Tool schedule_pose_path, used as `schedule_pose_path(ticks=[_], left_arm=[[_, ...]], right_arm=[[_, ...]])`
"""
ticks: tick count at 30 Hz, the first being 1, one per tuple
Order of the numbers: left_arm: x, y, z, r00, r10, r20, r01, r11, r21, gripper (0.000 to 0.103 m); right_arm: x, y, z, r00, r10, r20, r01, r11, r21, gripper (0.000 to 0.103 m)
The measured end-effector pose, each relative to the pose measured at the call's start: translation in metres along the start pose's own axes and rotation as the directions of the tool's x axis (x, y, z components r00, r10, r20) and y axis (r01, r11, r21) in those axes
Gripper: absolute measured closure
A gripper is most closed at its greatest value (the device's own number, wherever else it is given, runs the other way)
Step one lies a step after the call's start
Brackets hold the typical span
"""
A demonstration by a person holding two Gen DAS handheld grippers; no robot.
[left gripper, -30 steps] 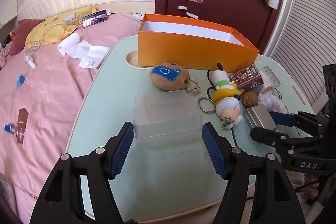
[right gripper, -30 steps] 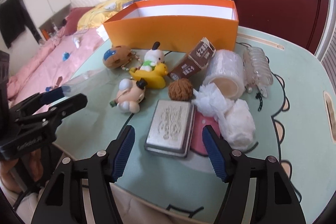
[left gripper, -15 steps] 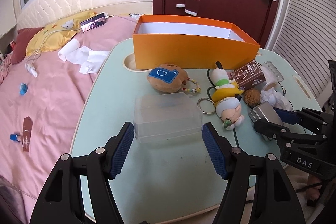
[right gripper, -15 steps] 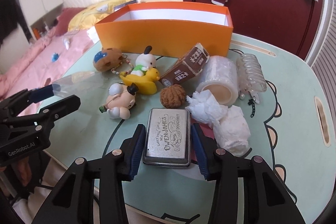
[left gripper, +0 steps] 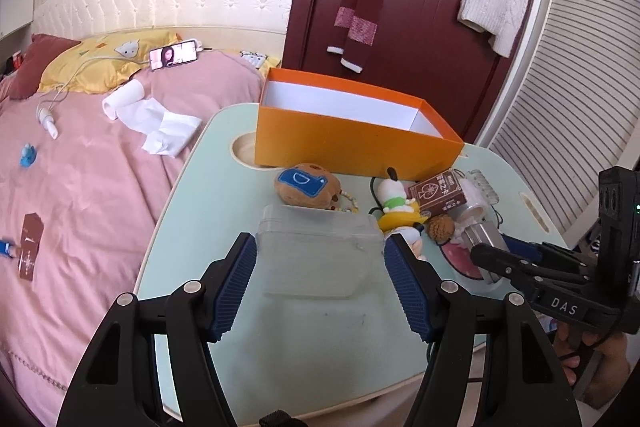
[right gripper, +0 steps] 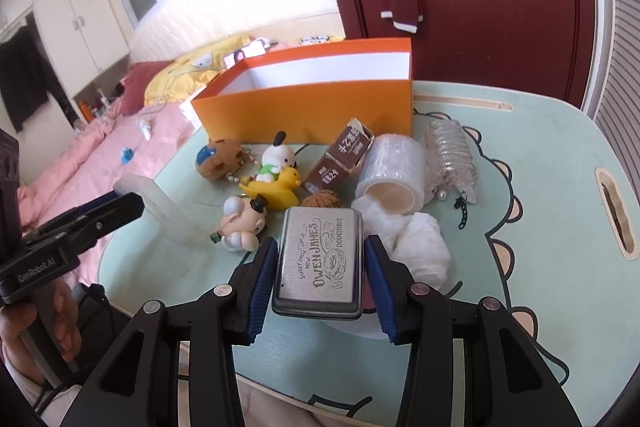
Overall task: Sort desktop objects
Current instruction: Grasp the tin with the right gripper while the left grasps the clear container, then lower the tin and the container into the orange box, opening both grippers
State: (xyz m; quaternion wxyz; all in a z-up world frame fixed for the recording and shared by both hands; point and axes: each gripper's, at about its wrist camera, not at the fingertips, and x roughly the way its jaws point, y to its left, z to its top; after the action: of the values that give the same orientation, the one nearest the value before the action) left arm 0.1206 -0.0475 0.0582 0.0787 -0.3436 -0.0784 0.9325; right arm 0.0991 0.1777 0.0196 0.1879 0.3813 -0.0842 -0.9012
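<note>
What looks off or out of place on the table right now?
Crumpled white tissue lies loose among the keepsakes beside the metal tin, and the brown carton is tipped on its side with its top flap open. Nothing spilled.

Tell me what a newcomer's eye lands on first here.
First the bright orange box standing open at the back of the mint-green table. Next the engraved silver tin clamped in the right claw, and the clear plastic case held in the left claw, toys cluttered between.
</note>
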Motion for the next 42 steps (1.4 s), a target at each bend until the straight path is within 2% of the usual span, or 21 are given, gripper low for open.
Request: schedule_pose_path(ticks=[4,7,10,13,17,19,22,25,30,34,42], left_arm=[[-0.005,-0.003,0.005,1.000,-0.022,0.014,0.022,1.000,-0.004,0.036],[-0.007,0.000,0.015,0.998,-0.060,0.012,0.061,0.997,-0.043,0.036],[-0.008,0.003,0.032,0.995,-0.099,0.020,0.101,0.990,-0.096,0.036],[-0.004,-0.003,0.066,0.995,-0.084,0.056,0.088,0.994,-0.070,0.036],[0.016,-0.003,0.112,0.993,-0.093,0.070,0.100,0.990,-0.102,0.036],[0.032,-0.001,0.130,0.993,-0.106,0.053,0.112,0.986,-0.126,0.036],[0.062,-0.002,0.145,0.997,-0.079,0.016,0.080,0.988,-0.129,0.036],[0.090,-0.003,0.146,0.999,-0.046,0.002,0.046,0.993,-0.113,0.036],[0.133,0.003,0.125,0.997,-0.010,-0.075,0.001,0.992,-0.125,0.036],[0.135,-0.001,0.118,0.998,0.021,-0.064,-0.027,0.996,-0.083,0.036],[0.134,-0.002,0.119,0.997,0.026,-0.072,-0.032,0.996,-0.079,0.036]], right_arm=[[-0.005,0.002,0.003,1.000,0.008,0.015,-0.008,1.000,-0.011,0.059],[-0.010,0.001,0.008,0.999,0.038,0.028,-0.038,0.999,-0.003,0.059],[-0.014,-0.002,0.022,0.995,0.085,0.055,-0.086,0.996,0.024,0.059],[-0.014,-0.004,0.044,0.990,0.116,0.083,-0.120,0.992,0.045,0.059],[-0.004,0.005,0.085,0.992,0.050,0.118,-0.051,0.999,0.003,0.059],[0.003,0.006,0.104,0.991,0.045,0.128,-0.047,0.999,0.016,0.059],[0.020,0.004,0.129,0.991,0.013,0.135,-0.020,0.999,0.050,0.059],[0.043,-0.001,0.142,0.993,-0.033,0.117,0.027,0.998,0.057,0.059],[0.086,-0.008,0.141,0.987,-0.150,0.056,0.149,0.988,0.025,0.059],[0.105,-0.016,0.128,0.982,-0.190,0.022,0.189,0.982,0.021,0.059],[0.099,-0.016,0.129,0.979,-0.201,0.023,0.200,0.980,0.020,0.058]])
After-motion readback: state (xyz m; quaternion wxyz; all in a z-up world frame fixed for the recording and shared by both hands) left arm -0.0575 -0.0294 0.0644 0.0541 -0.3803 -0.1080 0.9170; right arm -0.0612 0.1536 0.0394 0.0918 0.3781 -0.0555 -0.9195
